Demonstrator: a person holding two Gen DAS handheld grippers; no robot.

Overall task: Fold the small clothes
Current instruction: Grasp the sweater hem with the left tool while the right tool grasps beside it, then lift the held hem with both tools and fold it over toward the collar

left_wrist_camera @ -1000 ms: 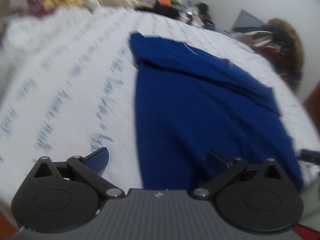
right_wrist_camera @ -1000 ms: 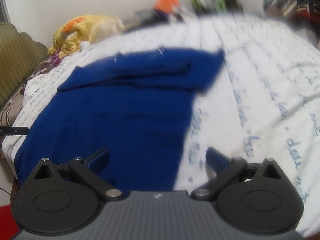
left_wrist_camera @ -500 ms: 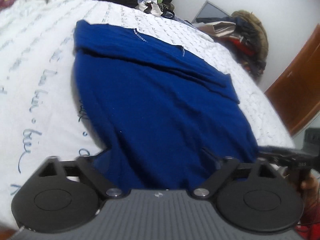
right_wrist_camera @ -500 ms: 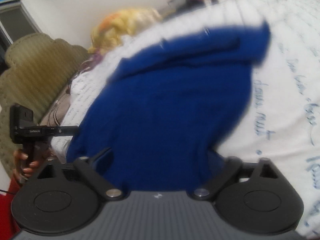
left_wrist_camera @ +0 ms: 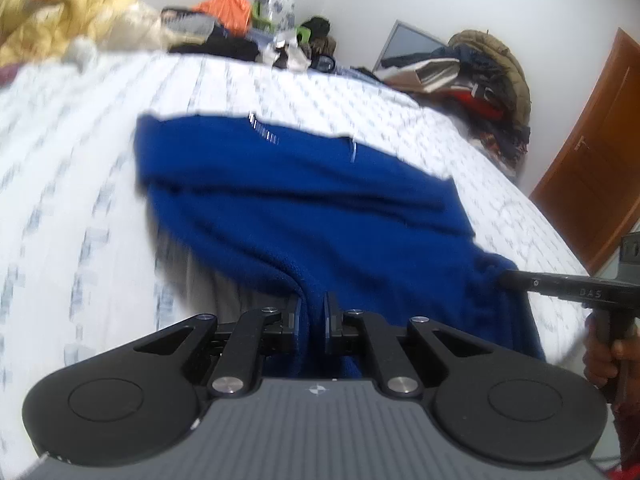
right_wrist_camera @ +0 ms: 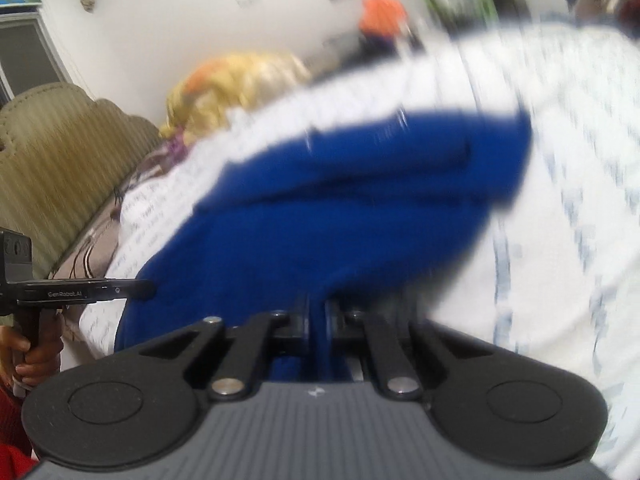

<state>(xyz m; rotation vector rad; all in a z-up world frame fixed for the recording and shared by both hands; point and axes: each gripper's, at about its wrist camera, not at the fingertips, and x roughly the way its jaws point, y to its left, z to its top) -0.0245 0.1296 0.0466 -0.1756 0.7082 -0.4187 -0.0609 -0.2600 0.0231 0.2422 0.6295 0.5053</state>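
Note:
A blue garment lies on the white printed bed sheet, its far part folded over. My left gripper is shut on the garment's near left corner, and the cloth rises off the sheet there. In the right wrist view the same blue garment fills the middle, and my right gripper is shut on its near right corner, also lifted. Each view shows the other gripper at the edge: the right gripper pinching cloth, the left gripper at the far left.
A yellow blanket and piled clothes sit at the bed's far end. A heap of coats stands at the right, beside a brown door. A padded headboard borders the bed on the left.
Both grippers went from wide open to shut on the garment's near corners. The near hem has lifted off the sheet, and both cameras have risen and tilted up.

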